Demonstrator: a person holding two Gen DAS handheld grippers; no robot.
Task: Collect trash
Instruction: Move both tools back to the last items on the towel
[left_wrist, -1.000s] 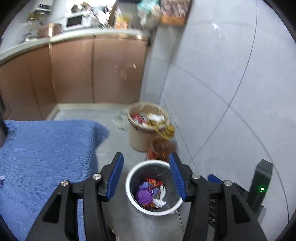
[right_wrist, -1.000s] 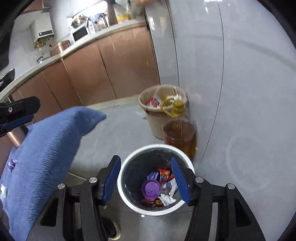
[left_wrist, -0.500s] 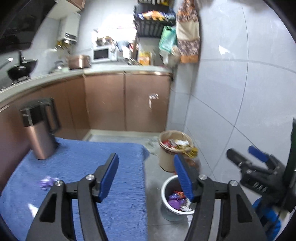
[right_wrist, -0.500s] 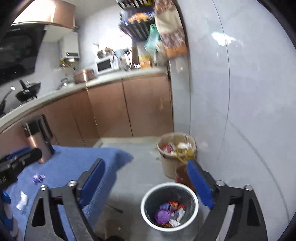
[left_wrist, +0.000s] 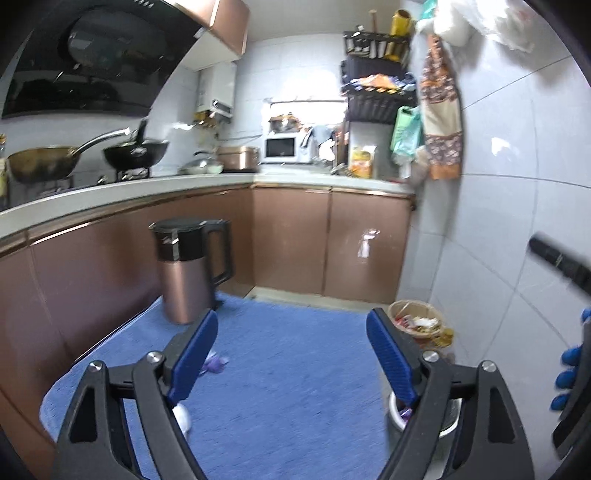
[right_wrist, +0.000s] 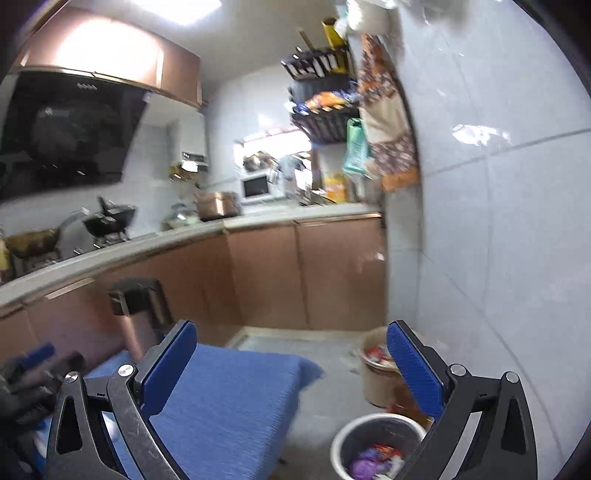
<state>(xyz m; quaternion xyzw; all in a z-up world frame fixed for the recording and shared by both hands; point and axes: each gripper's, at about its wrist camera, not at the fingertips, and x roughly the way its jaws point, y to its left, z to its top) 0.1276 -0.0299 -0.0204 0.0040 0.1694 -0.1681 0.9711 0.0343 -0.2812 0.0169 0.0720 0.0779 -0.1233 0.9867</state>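
Note:
A small purple wrapper (left_wrist: 217, 363) lies on the blue cloth-covered table (left_wrist: 295, 387), just past my left gripper's left pad. A white scrap (left_wrist: 183, 417) shows beneath that finger. My left gripper (left_wrist: 293, 354) hovers over the table, its jaws opening with nothing between them. My right gripper (right_wrist: 291, 369) is raised at the table's right end, its jaws also opening and empty. Below it on the floor stands the grey trash bin (right_wrist: 373, 416), holding wrappers and a purple lid (right_wrist: 364, 461). The bin (left_wrist: 448, 417) is mostly hidden behind the left gripper's right finger.
A copper kettle (left_wrist: 192, 269) stands at the table's far left corner. A tan basket (right_wrist: 376, 373) full of rubbish sits by the tiled wall (right_wrist: 498, 258). Brown cabinets (left_wrist: 332, 240) and a countertop run behind. The other gripper's body (right_wrist: 37, 373) shows at the left edge.
Both grippers rose from above the grey bin and swung left toward the blue table, tilting up to near level. Both sets of jaws spread wider.

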